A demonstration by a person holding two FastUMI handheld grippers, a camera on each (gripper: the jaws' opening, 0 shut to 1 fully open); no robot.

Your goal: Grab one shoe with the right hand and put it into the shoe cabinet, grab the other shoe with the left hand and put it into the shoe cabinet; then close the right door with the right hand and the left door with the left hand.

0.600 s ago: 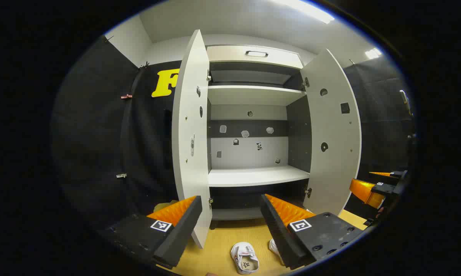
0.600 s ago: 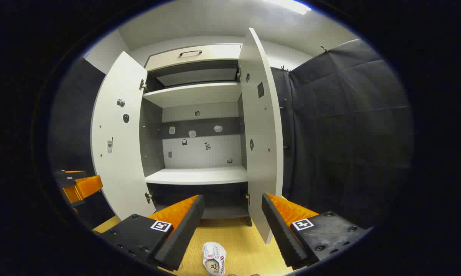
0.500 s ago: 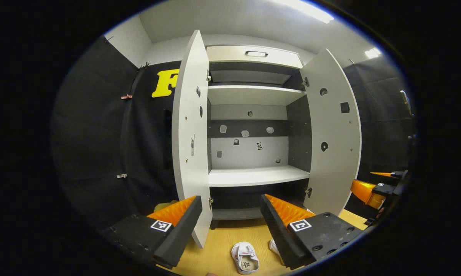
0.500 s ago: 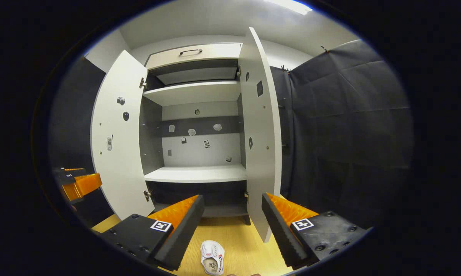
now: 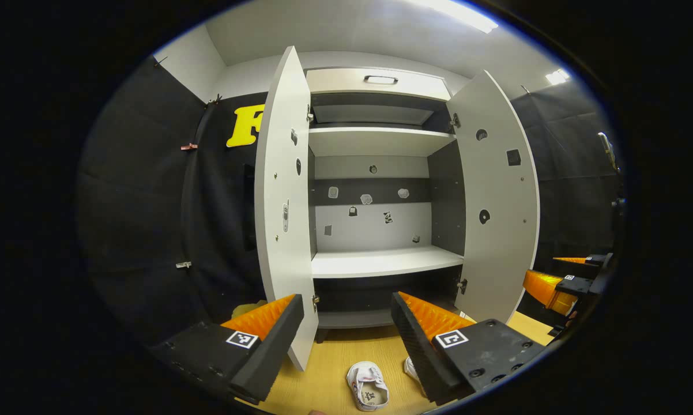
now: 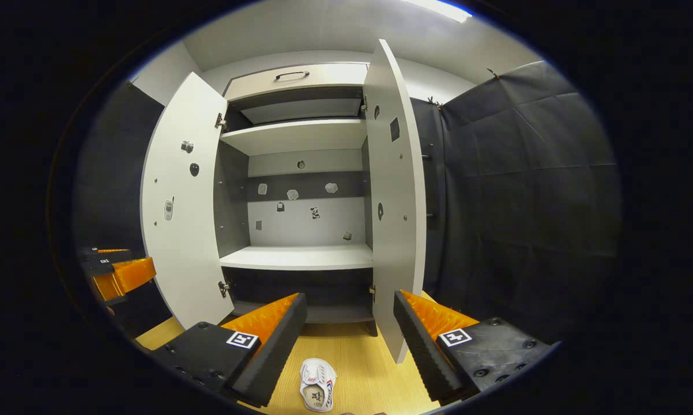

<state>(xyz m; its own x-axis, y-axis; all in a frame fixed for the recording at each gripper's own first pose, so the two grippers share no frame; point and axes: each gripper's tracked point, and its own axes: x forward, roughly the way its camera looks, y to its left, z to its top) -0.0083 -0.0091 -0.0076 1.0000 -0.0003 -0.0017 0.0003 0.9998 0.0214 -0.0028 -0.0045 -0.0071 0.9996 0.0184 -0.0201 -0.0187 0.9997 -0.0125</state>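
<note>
basically nothing done yet. both shoes are on the wood floor (image 6: 369, 369) in front of the shoe cabinet (image 5: 381, 262), none on a shelf. both doors stand wide open: left door (image 5: 283, 202), right door (image 6: 395, 196).

left gripper (image 5: 346, 334): jaws spread wide, holding nothing, hovering above the floor and aimed into the cabinet. right gripper (image 6: 349, 337): same, wide open and empty. in the left gripper view the right one also shows far off at the right edge, also empty as far as i can tell.

shoe positions:
- white shoe (image 5: 368, 385) lies sole down, between and below the left gripper's fingers, not touching them.
- second shoe (image 5: 411, 369) is just beside it, mostly hidden behind the left gripper's right finger.
- right gripper view: one white shoe (image 6: 317, 385) between and below its fingers. can't tell which of the pair it is.

orientation: long axis of the visible shoe runs roughly toward the cabinet, slightly skewed. opening faces up. toe seems to point toward the cabinet, heel toward the camera, but that's a judgement call.

remaining: all of it. right grab and place, left grab and place, then right door, then left door.
</note>
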